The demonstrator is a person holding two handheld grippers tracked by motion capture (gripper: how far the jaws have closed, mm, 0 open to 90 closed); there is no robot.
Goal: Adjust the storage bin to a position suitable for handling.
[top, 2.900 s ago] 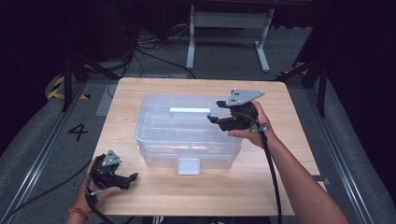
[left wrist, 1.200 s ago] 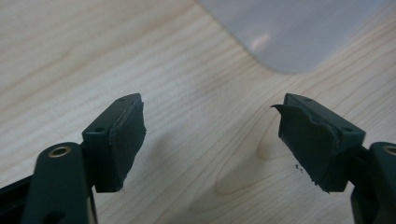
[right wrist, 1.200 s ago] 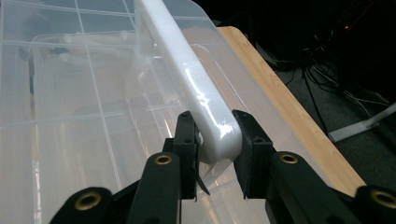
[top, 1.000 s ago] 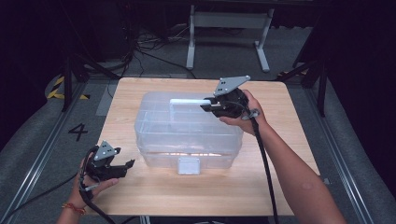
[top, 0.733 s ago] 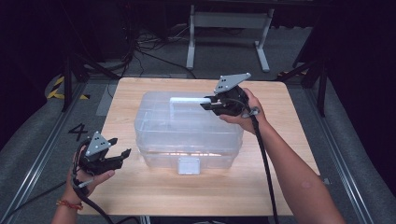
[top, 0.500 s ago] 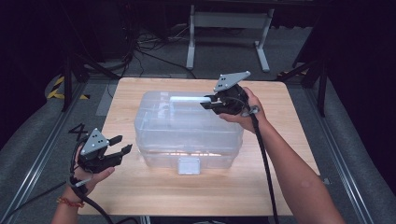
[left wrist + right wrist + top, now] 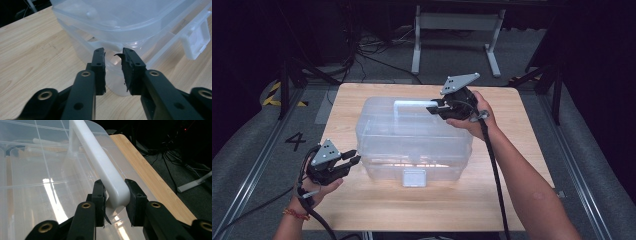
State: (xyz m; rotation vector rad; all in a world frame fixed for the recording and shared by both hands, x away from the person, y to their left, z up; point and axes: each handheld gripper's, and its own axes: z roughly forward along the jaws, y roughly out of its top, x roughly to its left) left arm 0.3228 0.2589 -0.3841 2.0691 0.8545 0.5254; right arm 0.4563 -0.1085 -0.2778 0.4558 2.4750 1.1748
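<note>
Box: clear plastic storage box [image 7: 412,140] sits mid-table on the wooden table [image 7: 522,150], lid on, white front latch [image 7: 414,177] facing the person.
Handle: white carry handle [image 7: 100,162] stands raised off the lid — the right gripper [image 7: 438,107] has it pinched at its corner, pads [image 7: 98,192] pressed on either side of the bar.
Left side: left gripper [image 7: 353,158] hovers just off the box's near-left corner; its jaws have just been closing down to a narrow gap, and nothing is between them — the box edge [image 7: 110,46] lies just beyond the tips.
Step in hand: by the look of it, steadying or lifting the box by its handle while the left comes in to help.
Next move: the left likely needs to ease forward to the rim or across to the latch, squarely; the right should hold its pinch without twisting the handle.
Risk: slick plastic — a skewed bite could slip off.
</note>
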